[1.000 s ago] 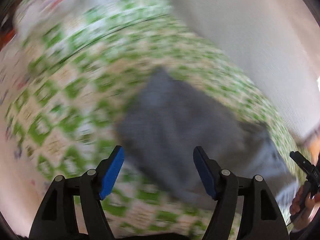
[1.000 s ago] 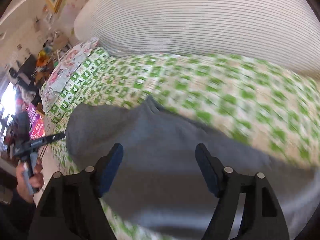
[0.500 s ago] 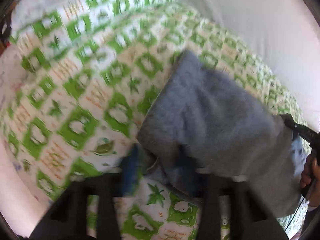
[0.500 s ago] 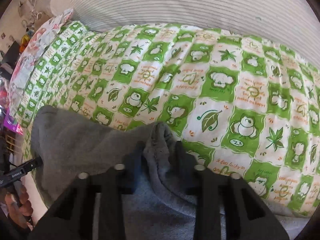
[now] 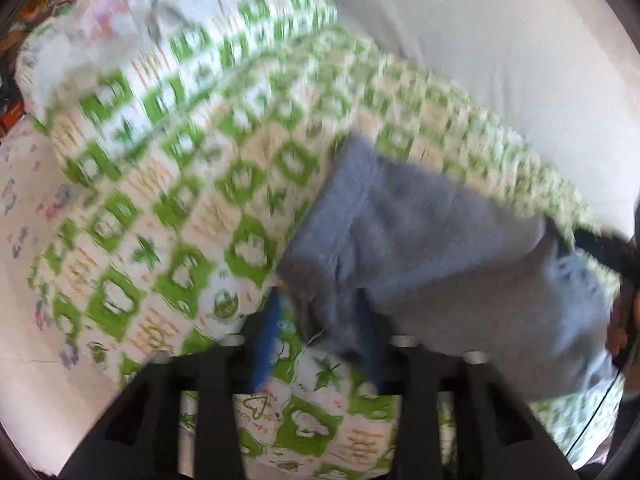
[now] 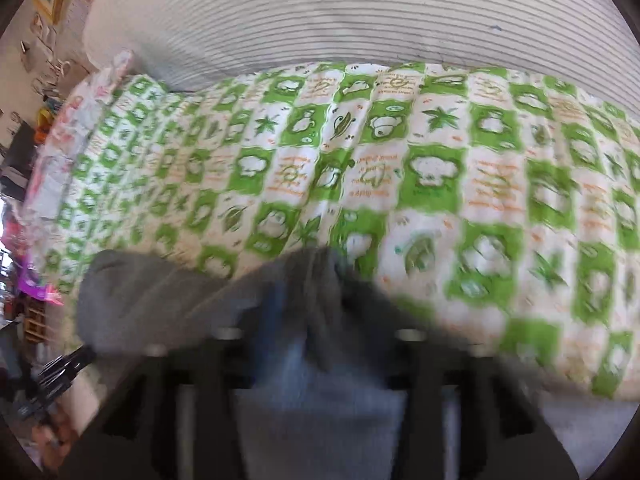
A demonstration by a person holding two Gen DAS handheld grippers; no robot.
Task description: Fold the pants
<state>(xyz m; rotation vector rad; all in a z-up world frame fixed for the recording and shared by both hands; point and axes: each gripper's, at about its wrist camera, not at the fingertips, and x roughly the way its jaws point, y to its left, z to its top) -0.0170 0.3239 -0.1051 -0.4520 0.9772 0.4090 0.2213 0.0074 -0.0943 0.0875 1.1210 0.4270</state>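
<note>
Bed with a green-and-white checked quilt [image 6: 420, 168], cartoon animals and leaves in the squares. Pale ribbed wall or headboard at the far side. Floral pillow [image 6: 80, 120] far left; room clutter beyond it, too blurred to name.

Grey pants [image 5: 432, 248] lie bunched on the quilt, near side, already doubled over at least once by the look of the stacked layers. Both views are motion-blurred.

Left gripper [image 5: 316, 340]: blue pads drawn close together, a corner of grey fabric pinched between them at the near left edge of the bundle. Right gripper [image 6: 316, 320]: fingers likewise narrowed around a ridge of cloth that bulges up between them; blur hides the pads themselves, but the fabric plainly sits in the bite.

Step in hand, as I judge it: carrying two gripped corners across to make the next fold. To do it well:
- keep both grips level and moving together, so the edge stays straight
- lift high enough that lower layers do not drag and rumple
- lay the edge down flush on the opposite edge before letting go
- check that all layers are in each pinch, not only the top one

Writing: small orange script in the quilt's white squares, not legible here. No brand or label seen on the pants.
</note>
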